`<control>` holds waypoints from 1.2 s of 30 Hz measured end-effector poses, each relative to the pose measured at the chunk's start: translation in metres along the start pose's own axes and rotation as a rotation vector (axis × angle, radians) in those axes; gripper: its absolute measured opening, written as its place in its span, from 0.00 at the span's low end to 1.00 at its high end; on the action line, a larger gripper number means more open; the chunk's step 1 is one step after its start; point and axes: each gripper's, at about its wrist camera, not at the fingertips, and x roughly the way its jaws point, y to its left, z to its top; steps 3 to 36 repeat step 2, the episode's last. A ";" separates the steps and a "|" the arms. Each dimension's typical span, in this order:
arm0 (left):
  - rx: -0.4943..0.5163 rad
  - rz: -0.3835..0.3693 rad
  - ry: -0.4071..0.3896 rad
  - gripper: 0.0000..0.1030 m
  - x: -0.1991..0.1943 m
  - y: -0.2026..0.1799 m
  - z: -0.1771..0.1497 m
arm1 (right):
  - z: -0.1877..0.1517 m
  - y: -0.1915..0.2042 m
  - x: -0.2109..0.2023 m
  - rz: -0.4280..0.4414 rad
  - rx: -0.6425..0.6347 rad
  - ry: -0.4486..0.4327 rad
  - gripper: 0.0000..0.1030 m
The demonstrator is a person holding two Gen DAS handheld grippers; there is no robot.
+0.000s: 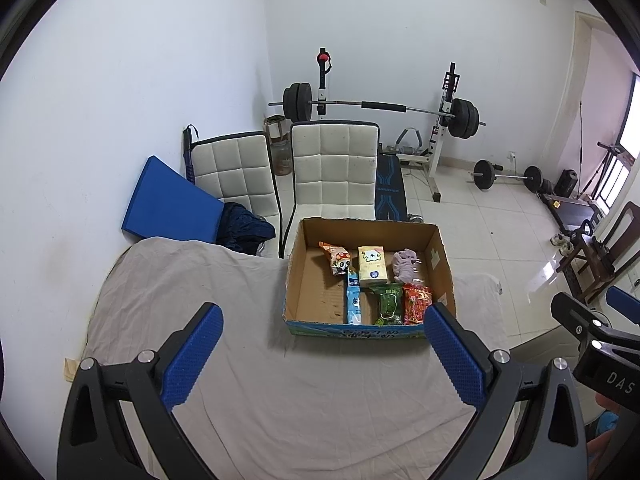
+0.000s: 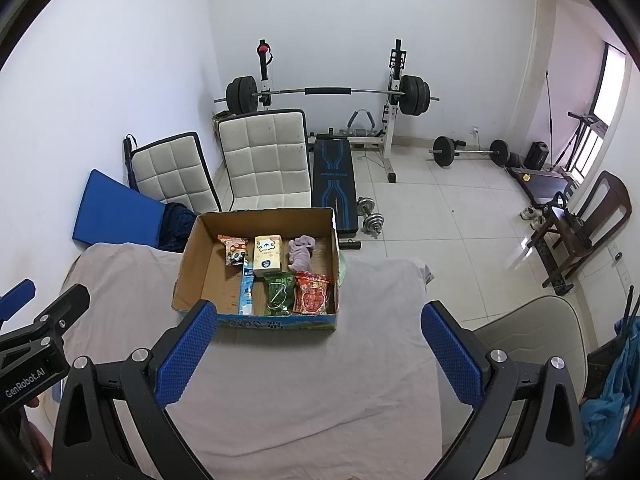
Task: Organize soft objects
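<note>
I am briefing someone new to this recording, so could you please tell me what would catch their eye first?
The open cardboard box on the grey-clothed table stands out, holding bright snack packets, a tissue pack and a purple cloth. Behind it, a barbell on its rack stands against the far wall. Both grippers, left gripper and right gripper, are wide open and empty in the foreground.

The left gripper (image 1: 322,354) has black, angular arms with triangular cut-outs and round silver screw heads at the joints. Its fingers (image 1: 192,358) carry blue pads with a fine dotted texture. The right gripper (image 2: 316,350) is built alike: black frame, silver screws, blue dimpled fingers (image 2: 450,354). Seen from the other camera, one body reads "DAS", the other "GenRobot.AI" in white letters.
</note>
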 end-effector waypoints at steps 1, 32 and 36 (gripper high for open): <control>0.000 -0.001 -0.002 1.00 0.000 0.000 0.000 | 0.000 0.000 0.000 0.002 0.002 0.001 1.00; -0.002 0.000 -0.004 1.00 -0.001 0.000 0.001 | 0.000 0.000 -0.001 0.002 0.002 0.000 1.00; -0.002 0.000 -0.004 1.00 -0.001 0.000 0.001 | 0.000 0.000 -0.001 0.002 0.002 0.000 1.00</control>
